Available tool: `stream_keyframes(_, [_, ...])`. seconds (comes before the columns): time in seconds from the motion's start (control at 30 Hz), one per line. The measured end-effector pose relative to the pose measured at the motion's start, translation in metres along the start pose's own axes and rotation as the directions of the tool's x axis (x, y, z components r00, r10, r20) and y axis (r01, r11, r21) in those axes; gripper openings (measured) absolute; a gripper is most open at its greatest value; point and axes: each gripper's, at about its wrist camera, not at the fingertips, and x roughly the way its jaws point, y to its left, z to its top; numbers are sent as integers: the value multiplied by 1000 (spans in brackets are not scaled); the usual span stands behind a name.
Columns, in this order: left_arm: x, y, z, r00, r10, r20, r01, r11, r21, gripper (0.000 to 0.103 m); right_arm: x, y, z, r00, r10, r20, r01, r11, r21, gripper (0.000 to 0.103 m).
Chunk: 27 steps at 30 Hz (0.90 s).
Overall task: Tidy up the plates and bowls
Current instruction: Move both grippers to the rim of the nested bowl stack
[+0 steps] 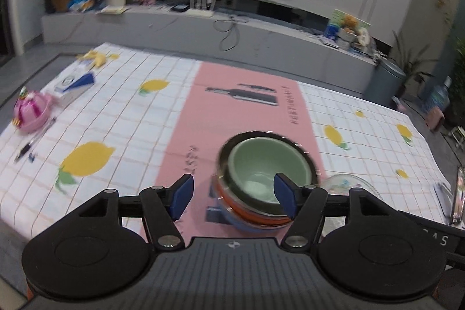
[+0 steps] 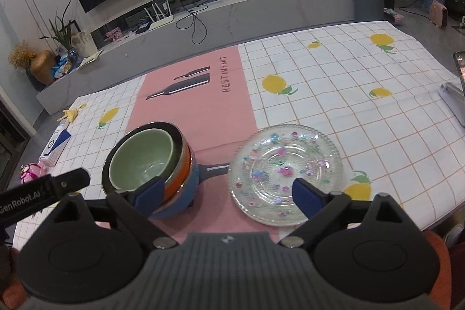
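A green bowl [image 1: 261,164] sits nested in a steel-rimmed orange bowl [image 1: 247,212], stacked on a blue pan [image 2: 186,193] on the pink runner. In the right wrist view the green bowl [image 2: 142,159] and a clear glass plate [image 2: 286,173] with coloured flowers lie side by side. The plate's edge shows in the left wrist view [image 1: 348,182]. My left gripper [image 1: 234,195] is open and empty, just in front of the stack. My right gripper [image 2: 229,198] is open and empty, between the stack and the plate, close above the table.
A pink toy [image 1: 30,112], a blue-white box [image 1: 72,83], pens [image 1: 29,147] and a banana peel [image 1: 96,57] lie at the table's left. A phone on a stand [image 2: 459,89] is at the right edge. The lemon tablecloth [image 2: 348,77] covers the table.
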Motion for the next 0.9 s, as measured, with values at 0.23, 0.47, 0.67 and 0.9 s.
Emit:
stream_keyframes(0.23, [13, 22, -3, 999, 30, -33, -32, 998, -63, 75, 18, 15, -2, 999, 6, -36, -5, 1000, 17, 95])
stream_keyframes(0.47, [31, 34, 1, 999, -13, -50, 4, 986, -169, 75, 39, 17, 9, 998, 14, -54, -8, 995, 103, 95])
stream_keyframes(0.67, [56, 43, 0, 991, -68, -117, 36, 965, -261, 75, 69, 20, 10, 989, 50, -136, -26, 985, 170, 95])
stream_keyframes(0.9, [76, 50, 6, 979, -100, -180, 39, 947, -318, 74, 98, 19, 14, 974, 65, -216, -18, 977, 211, 92])
